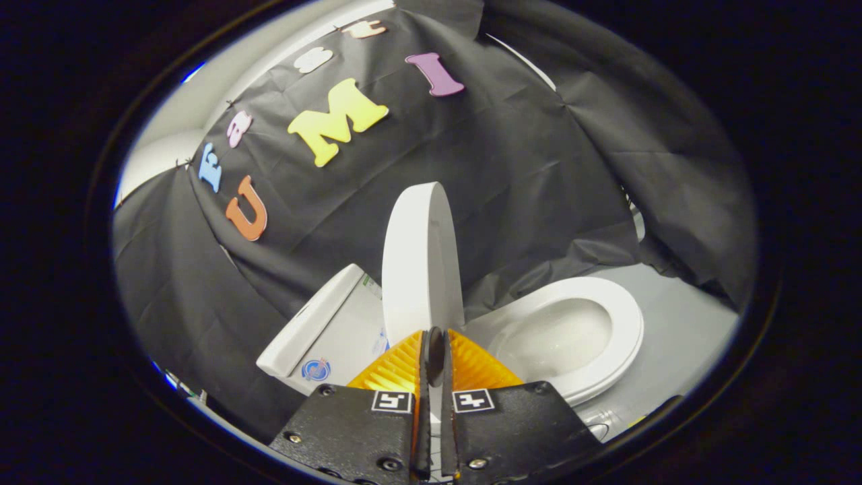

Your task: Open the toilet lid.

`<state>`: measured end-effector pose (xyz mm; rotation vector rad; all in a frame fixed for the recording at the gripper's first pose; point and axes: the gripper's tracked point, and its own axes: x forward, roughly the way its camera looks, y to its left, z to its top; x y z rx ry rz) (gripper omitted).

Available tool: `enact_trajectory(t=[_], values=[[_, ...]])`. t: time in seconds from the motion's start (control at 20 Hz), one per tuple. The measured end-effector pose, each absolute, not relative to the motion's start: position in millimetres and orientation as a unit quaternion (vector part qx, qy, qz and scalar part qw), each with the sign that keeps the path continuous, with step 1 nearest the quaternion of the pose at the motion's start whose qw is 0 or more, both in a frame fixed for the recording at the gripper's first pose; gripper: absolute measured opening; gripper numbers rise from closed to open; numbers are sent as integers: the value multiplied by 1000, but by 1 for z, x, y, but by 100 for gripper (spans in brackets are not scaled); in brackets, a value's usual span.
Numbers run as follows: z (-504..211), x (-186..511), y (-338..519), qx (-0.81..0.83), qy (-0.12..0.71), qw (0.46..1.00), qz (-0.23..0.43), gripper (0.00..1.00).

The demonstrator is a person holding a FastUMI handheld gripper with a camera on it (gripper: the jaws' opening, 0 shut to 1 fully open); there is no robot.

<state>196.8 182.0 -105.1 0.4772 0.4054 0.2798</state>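
The toilet lid [419,259] stands raised, nearly upright, seen almost edge-on just beyond the fingertips of the gripper [434,345]. Its lower end drops out of sight behind the fingers. The two fingers are drawn close together with only a thin slit between them, and the lid's bottom edge seems to run into that slit, so they appear to be clenched on the lid, though the contact itself is hidden by the fingertips and I cannot be sure both sides press on it.

To the right of the lid, the toilet seat [623,333] lies flat around the open bowl [552,340]. To the left of the lid sits the white cistern [316,330], its top slab tilted in this view, with a small round sticker [315,369] on its front face near the left finger. Pale floor [680,337] shows past the seat, and black cloth [539,168] hangs behind everything.
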Motion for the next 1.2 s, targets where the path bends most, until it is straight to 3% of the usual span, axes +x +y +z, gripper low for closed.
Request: enact_trajectory(t=[1.2], values=[[-86,188,280,74,186,966,167,9]])
